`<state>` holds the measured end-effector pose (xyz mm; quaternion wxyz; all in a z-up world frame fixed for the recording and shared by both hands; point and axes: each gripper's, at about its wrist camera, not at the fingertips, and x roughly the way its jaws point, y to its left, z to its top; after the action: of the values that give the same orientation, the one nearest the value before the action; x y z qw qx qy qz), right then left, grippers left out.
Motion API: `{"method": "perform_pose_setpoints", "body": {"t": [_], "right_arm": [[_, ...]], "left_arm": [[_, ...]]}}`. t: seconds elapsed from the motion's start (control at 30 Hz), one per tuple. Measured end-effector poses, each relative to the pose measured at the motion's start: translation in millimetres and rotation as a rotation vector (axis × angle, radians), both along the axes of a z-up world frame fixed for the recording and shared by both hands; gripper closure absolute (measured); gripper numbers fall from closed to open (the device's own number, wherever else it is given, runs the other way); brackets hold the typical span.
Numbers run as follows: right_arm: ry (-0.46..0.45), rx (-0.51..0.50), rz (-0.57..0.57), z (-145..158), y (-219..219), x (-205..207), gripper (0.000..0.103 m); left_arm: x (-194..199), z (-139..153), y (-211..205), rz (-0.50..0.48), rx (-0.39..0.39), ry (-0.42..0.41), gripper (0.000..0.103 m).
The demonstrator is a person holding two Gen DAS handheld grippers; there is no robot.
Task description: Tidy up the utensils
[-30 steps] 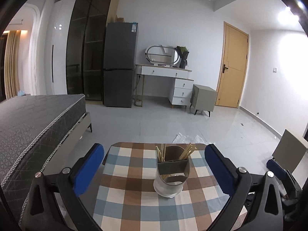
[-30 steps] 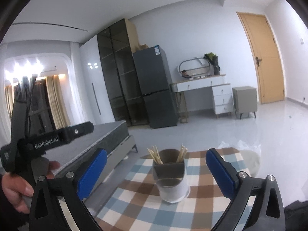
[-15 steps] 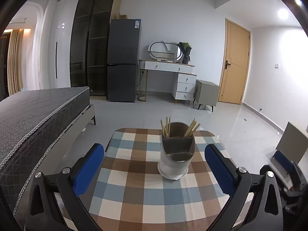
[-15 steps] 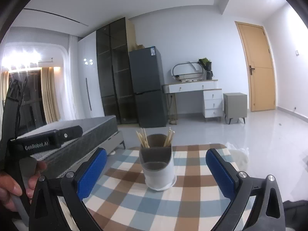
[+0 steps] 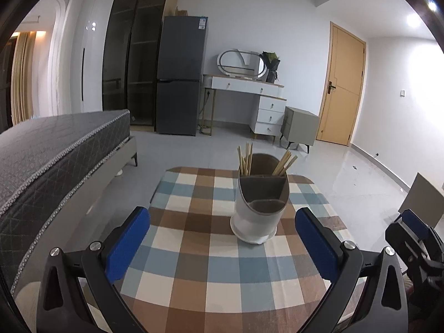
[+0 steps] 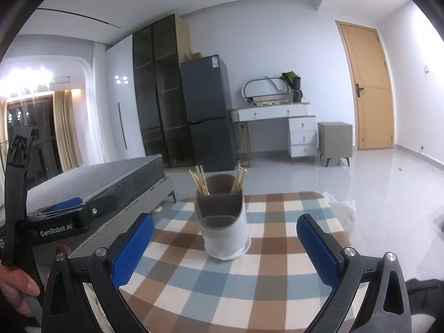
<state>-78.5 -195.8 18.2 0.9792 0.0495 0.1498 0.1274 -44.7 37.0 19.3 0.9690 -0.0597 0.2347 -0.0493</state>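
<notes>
While hidden elsewhere, person's hand (image 6: 16, 285) beside left hand-held gripper (image 6: 66, 216).

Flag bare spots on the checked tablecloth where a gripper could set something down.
The checked tablecloth is bare on every side of the white-and-grey utensil holder: widest between it and the open left gripper and right gripper, narrower strips left and right. Only the holder's rear compartments, with wooden chopsticks, are crowded.

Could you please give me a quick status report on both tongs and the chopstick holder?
Left tongs open, empty. Right tongs open, empty. Chopstick holder upright on checkered tablecloth, chopsticks inside. Nothing in the way.
</notes>
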Motion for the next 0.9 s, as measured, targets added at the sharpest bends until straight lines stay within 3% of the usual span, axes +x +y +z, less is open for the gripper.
{"method": "perform_pose_setpoints", "body": {"t": [0.17,0.9], "right_arm": [[0.000,-0.009,0.009,-0.6,2.7,-2.3,0.000],[0.022,-0.025,0.017,-1.6,7.7,-6.0,0.000]], "left_arm": [[-2.5,0.7,5.2,0.005,-0.028,0.007,0.001],[-3.0,1.2,0.2,-0.008,0.003,0.010,0.001]]}}
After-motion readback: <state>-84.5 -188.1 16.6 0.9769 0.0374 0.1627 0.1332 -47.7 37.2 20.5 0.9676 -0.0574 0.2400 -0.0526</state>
